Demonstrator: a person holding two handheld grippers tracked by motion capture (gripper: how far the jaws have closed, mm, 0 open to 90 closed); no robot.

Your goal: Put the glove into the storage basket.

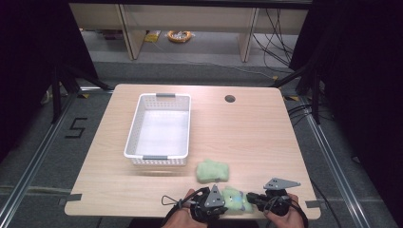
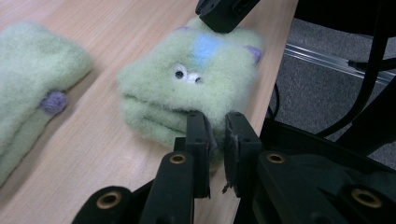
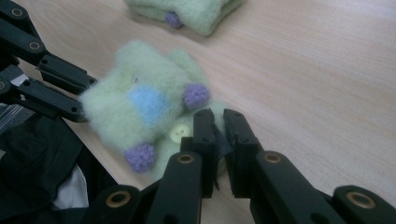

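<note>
A fuzzy green folded sock with a blue patch, purple bobbles and toy eyes lies near the table's front edge. My left gripper is shut on its left edge, and in the left gripper view the jaws pinch the fluffy fabric below the eyes. My right gripper is shut on the opposite side, its jaws closed on fabric next to a pale button. A second green sock lies apart, just behind the first.
A white plastic basket with nothing in it stands left of the table's middle. A round cable hole is at the back right. The table's front edge runs just below my hands.
</note>
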